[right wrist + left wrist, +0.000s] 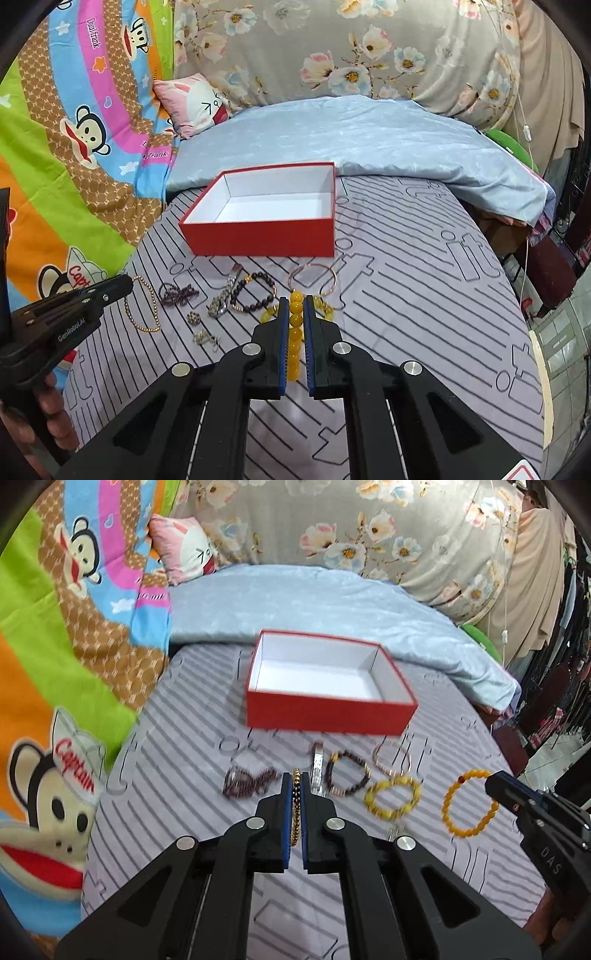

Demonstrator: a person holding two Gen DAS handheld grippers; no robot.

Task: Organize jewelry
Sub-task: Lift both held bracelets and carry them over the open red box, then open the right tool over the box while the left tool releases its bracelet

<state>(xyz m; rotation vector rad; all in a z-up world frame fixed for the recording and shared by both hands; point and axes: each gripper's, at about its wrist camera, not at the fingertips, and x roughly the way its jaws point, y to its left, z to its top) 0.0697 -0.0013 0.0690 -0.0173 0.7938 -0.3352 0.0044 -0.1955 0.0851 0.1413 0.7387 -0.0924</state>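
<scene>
My left gripper (295, 781) is shut on a thin gold and dark beaded bracelet (295, 805), held above the bed. It also shows in the right wrist view (142, 306). My right gripper (295, 306) is shut on a yellow bead bracelet (295, 332), which hangs from its tip in the left wrist view (469, 805). An open red box (328, 712) with a white, empty inside stands beyond the jewelry; it also shows in the right wrist view (266, 236). A dark bead bracelet (347, 777), a thin ring bangle (391, 760), a silver watch (317, 771), a purple bead piece (247, 781) and another yellow bracelet (393, 797) lie on the striped sheet.
A folded pale blue blanket (332, 602) lies behind the box. A cartoon monkey quilt (55, 664) rises at the left and a floral quilt (369, 524) at the back. Small metal pieces (205, 336) lie near the watch (221, 301). The bed edge drops off at the right (535, 350).
</scene>
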